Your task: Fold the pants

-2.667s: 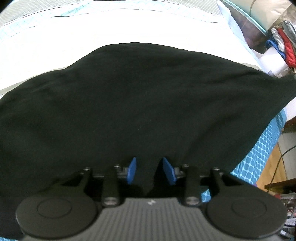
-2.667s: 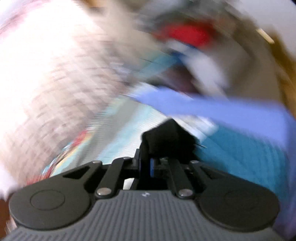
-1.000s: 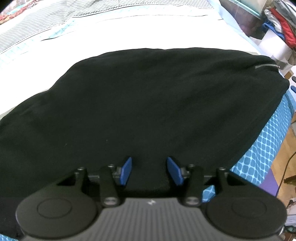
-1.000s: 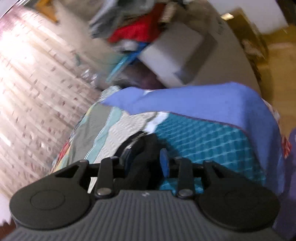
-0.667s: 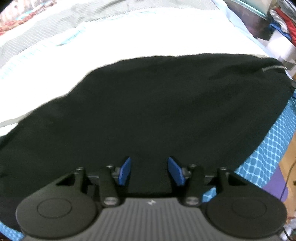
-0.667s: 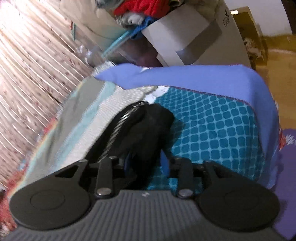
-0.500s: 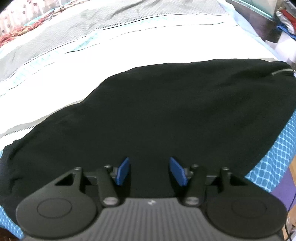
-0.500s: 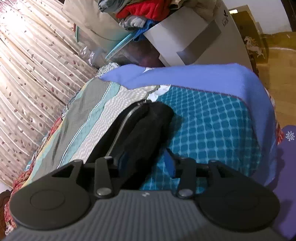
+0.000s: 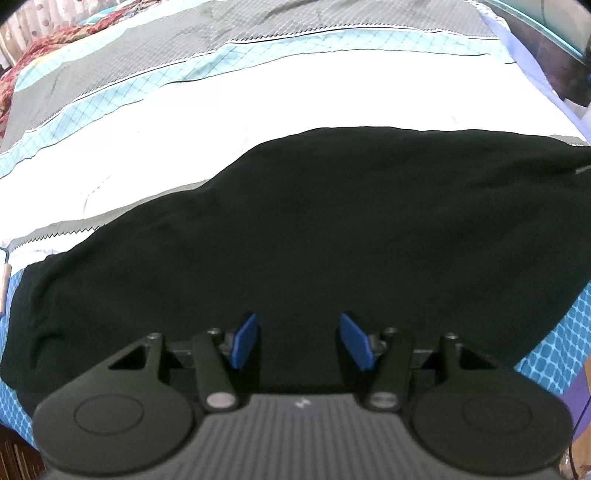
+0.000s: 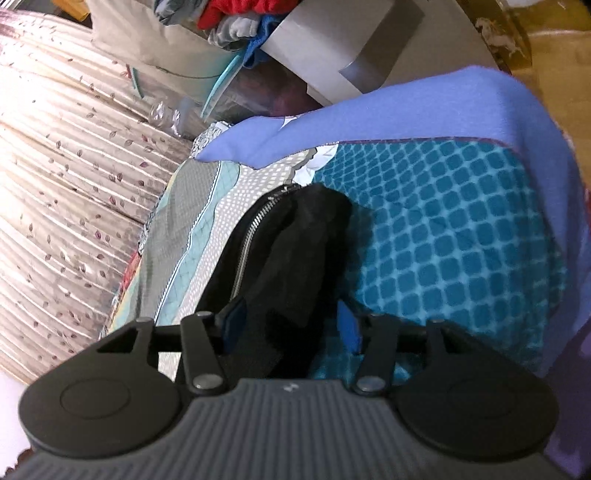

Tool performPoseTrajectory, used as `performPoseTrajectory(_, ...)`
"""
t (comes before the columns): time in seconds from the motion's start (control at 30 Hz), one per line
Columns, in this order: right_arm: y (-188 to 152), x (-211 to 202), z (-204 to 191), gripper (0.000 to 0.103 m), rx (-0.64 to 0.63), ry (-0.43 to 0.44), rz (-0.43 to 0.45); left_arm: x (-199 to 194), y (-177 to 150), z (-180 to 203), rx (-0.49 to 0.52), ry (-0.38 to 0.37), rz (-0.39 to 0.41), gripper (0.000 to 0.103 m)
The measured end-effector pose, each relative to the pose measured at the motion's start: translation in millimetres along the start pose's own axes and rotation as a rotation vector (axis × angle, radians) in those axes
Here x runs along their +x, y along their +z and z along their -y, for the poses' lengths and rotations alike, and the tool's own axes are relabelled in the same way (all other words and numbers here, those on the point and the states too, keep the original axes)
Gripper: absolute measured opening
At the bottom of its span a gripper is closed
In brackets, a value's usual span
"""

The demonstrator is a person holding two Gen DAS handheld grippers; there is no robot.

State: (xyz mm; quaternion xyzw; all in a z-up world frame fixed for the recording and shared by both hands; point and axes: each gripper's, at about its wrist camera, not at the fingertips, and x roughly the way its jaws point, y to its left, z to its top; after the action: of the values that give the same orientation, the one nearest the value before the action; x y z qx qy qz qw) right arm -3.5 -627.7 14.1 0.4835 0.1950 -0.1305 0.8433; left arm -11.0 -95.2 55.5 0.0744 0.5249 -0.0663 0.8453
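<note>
Black pants (image 9: pixel 332 240) lie folded in a wide band across the bed. My left gripper (image 9: pixel 301 339) hangs over their near edge, pointing steeply down, its blue pads (image 9: pixel 245 341) open and clear of the cloth. In the right wrist view the pants' end (image 10: pixel 295 258), with a silver zipper (image 10: pixel 247 236), rests on the bedspread. It runs between the fingers of my right gripper (image 10: pixel 291 326), whose jaws are opening. The right pad (image 10: pixel 349 328) stands clear of the fabric; the left pad is half hidden behind it.
The bedspread has white, grey and light-blue stripes (image 9: pixel 221 122) and a teal patterned border (image 10: pixel 443 240). A violet sheet (image 10: pixel 406 110) covers the bed's corner. Beyond it stand a white box (image 10: pixel 332 44) with piled clothes (image 10: pixel 236 18) and a pleated curtain (image 10: pixel 55 166).
My right gripper brought the pants' end down onto the bed and its jaws spread off it. The left jaws widened, and its view tipped up to show more of the bed.
</note>
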Motion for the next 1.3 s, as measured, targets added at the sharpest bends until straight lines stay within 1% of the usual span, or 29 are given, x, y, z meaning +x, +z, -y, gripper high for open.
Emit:
performPoseTrajectory(0.23, 7, 23, -15, 0.056, -0.046, -0.038, -0.005, 6, 13, 3, -0.009, 0.002, -0.005, 0.052)
performPoseTrajectory(0.27, 7, 26, -17, 0.052, -0.057, -0.047, -0.002, 5, 15, 3, -0.013, -0.001, -0.003, 0.052)
performPoseTrajectory(0.3, 7, 29, -20, 0.044, -0.072, -0.067, -0.003, 5, 15, 0, -0.016, -0.005, -0.003, 0.052)
performPoseTrajectory(0.33, 7, 33, -23, 0.023, -0.084, -0.090, -0.020, 5, 19, 0, -0.021, -0.010, -0.002, 0.052)
performPoseTrajectory(0.37, 7, 36, -24, 0.018, -0.079, -0.092, -0.041, 4, 22, 0, -0.026, -0.015, 0.001, 0.052)
performPoseTrajectory(0.43, 5, 33, -31, 0.017, -0.086, -0.095, -0.034, 1, 30, -2, -0.039, -0.026, 0.012, 0.052)
performPoseTrajectory(0.5, 2, 24, -45, 0.016, -0.144, -0.073, -0.014, -3, 37, -2, -0.052, -0.038, 0.031, 0.052)
performPoseTrajectory(0.57, -7, 13, -66, 0.016, -0.247, -0.044, 0.004, -2, 40, -12, -0.063, -0.053, 0.051, 0.052)
performPoseTrajectory(0.67, -35, -2, -110, 0.016, -0.501, -0.010, 0.026, -3, 47, -17, -0.077, -0.091, 0.065, 0.053)
performPoseTrajectory(0.73, -65, -8, -138, 0.016, -0.690, 0.012, 0.031, -1, 51, -15, -0.092, -0.147, 0.061, 0.055)
performPoseTrajectory(0.8, -105, -11, -160, 0.016, -0.896, 0.022, 0.040, 1, 58, -13, -0.108, -0.240, 0.057, 0.060)
performPoseTrajectory(0.83, -124, -11, -167, 0.016, -0.991, 0.021, 0.042, 1, 61, -11, -0.112, -0.280, 0.058, 0.065)
performPoseTrajectory(0.87, -145, -10, -171, 0.016, -1.088, 0.018, 0.039, 5, 68, -8, -0.114, -0.325, 0.055, 0.076)
performPoseTrajectory(0.93, -183, -8, -173, 0.016, -1.255, 0.012, 0.017, 15, 79, 0, -0.113, -0.407, 0.043, 0.088)
performPoseTrajectory(0.97, -199, -7, -172, 0.016, -1.322, 0.012, -0.002, 23, 86, 5, -0.110, -0.460, 0.027, 0.091)
performPoseTrajectory(1.0, -213, -5, -168, 0.016, -1.385, 0.012, -0.023, 33, 92, 12, -0.116, -0.513, 0.001, 0.092)
performPoseTrajectory(1.03, -226, -5, -164, 0.016, -1.447, 0.001, -0.029, 40, 93, 18, -0.139, -0.539, -0.024, 0.093)
performPoseTrajectory(1.1, -249, -9, -155, 0.016, -1.587, -0.041, 0.019, 57, 99, 28, -0.181, -0.567, -0.068, 0.093)
performPoseTrajectory(1.13, -253, -13, -151, 0.016, -1.624, -0.049, 0.039, 60, 99, 33, -0.190, -0.573, -0.078, 0.093)
performPoseTrajectory(1.17, -253, -16, -152, 0.016, -1.627, -0.051, 0.045, 70, 99, 38, -0.198, -0.577, -0.085, 0.093)
performPoseTrajectory(1.23, -244, -23, -152, 0.016, -1.580, -0.039, 0.045, 77, 98, 48, -0.209, -0.595, -0.102, 0.094)
performPoseTrajectory(1.3, -234, -29, -152, 0.016, -1.527, -0.022, 0.050, 78, 96, 52, -0.224, -0.639, -0.118, 0.096)
